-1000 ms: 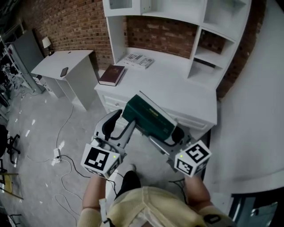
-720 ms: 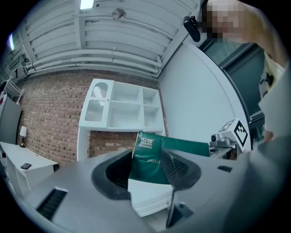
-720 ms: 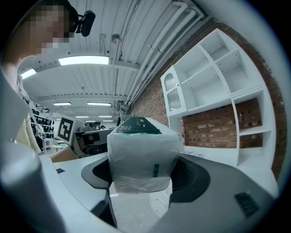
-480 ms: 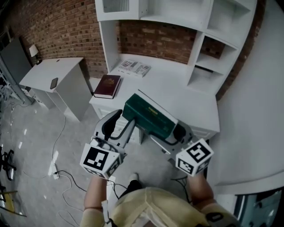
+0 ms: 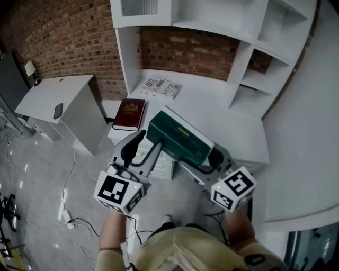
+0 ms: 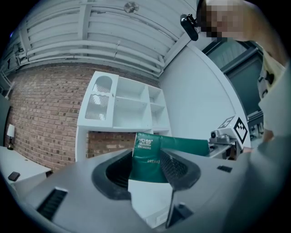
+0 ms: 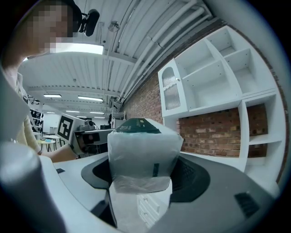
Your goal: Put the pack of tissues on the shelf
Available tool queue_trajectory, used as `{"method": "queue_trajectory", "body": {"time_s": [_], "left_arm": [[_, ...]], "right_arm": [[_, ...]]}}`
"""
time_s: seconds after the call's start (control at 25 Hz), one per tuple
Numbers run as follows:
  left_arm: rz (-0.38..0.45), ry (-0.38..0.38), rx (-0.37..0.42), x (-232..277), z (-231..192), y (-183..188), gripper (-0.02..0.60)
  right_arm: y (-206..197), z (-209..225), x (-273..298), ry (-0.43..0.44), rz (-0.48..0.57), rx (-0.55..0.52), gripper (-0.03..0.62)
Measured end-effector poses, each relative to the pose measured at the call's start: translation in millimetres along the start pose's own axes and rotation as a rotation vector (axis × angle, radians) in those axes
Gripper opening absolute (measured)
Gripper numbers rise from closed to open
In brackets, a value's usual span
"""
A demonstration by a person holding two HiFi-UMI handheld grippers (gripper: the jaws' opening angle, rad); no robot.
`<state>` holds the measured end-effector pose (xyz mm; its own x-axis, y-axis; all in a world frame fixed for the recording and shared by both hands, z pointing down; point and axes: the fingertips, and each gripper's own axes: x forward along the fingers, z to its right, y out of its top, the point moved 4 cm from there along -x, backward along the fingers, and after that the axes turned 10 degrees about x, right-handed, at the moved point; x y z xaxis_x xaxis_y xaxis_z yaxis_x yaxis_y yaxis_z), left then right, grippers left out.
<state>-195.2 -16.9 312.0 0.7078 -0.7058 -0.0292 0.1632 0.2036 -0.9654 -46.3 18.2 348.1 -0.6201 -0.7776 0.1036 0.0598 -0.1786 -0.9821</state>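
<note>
Brick wall point(image 5: 69, 37) behind a white shelf unit point(image 5: 212, 16) standing on a white worktop point(image 5: 217, 114). Dark red book point(image 5: 130, 114) at the worktop's left end, printed paper point(image 5: 159, 87) behind it. Second, grey worktop point(image 5: 50, 98) off to the left, carrying a dark phone point(image 5: 57, 110).

Pack of tissues point(image 5: 180, 140), green wrapper, in the air over the worktop's front edge, not on any shelf. It is carried by its two ends.

Left gripper point(image 5: 144, 144): fingers wide, have just been closing, now pressing the pack's green end point(image 6: 148, 159).

Right gripper point(image 5: 209, 161): fingers wide, clamped on the pale end point(image 7: 143, 150).
</note>
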Motion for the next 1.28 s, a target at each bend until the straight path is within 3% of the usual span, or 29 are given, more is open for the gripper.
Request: {"method": "queue_trajectory", "body": {"time_s": [0.28,0.56,1.12,1.28], "left_arm": [[0.025,-0.045,-0.018,40.3,-33.3,-4.7,0.186],[0.067,-0.058,-0.005,107.2,-59.1,11.9,0.186],[0.152,-0.02,0.147,255.9,-75.1,80.5,0.179],[0.126,0.004,0.178,298.6,-80.2,101.6,0.162]], "right_arm": [[18.5,28.3,31.9,-0.039,-0.004,-0.011,0.341],[60.0,86.5,58.9,-0.033,0.051,-0.068,0.341],[158.2,218.2,67.0,-0.063,0.121,-0.215,0.341],[194.9,256.6,69.8,-0.071,0.128,-0.254,0.341]]}}
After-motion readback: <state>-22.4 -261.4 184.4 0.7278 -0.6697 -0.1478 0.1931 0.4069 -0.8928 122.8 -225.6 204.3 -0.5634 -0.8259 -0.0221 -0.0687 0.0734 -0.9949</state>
